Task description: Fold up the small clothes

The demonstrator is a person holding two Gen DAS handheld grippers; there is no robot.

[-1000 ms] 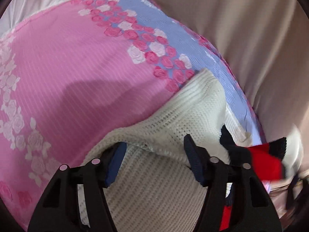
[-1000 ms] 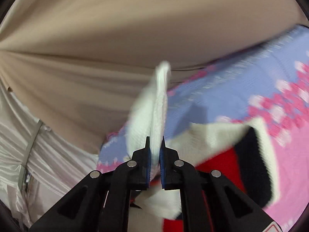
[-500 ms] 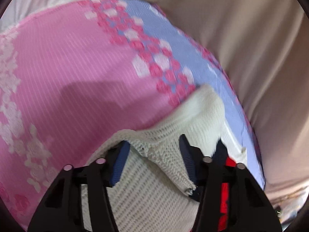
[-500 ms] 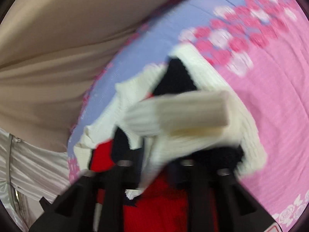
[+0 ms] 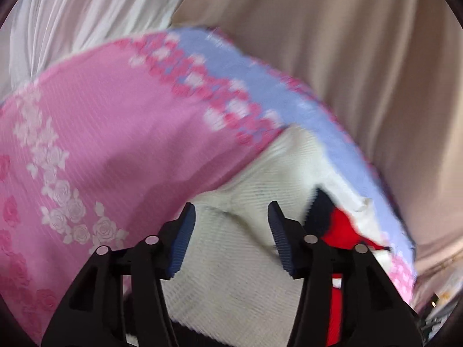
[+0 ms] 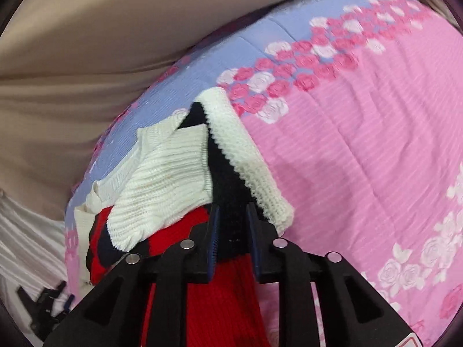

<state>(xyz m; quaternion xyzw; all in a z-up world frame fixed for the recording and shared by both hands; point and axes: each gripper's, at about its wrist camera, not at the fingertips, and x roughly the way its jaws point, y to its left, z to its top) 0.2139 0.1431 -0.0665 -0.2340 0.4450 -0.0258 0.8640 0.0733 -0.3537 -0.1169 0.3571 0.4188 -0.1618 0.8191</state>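
A small knit sweater [image 6: 162,185] in white, red and black lies bunched on the pink and blue rose-patterned bedspread [image 6: 361,150]. Its white sleeve is folded across the red and black body [image 6: 220,295]. My right gripper [image 6: 233,212] hovers close over the black band; its jaws are opening and the pads do not press on the knit. In the left wrist view the sweater's white knit panel [image 5: 231,283] fills the foreground, with a red and black patch [image 5: 335,225] to the right. My left gripper [image 5: 231,211] hangs just above the white knit, its jaws opening with nothing gripped.
Beige draped fabric [image 5: 347,57] rises behind the bedspread's [image 5: 101,121] far edge, and white pleated curtain [image 5: 86,8] hangs at the upper left. A dark object [image 6: 43,309] that I cannot identify shows past the bed's lower-left edge.
The right gripper carried the white sleeve down onto the sweater's body, then let go as its jaws parted. The left gripper rose a little off the white knit, its jaws narrowing then widening.
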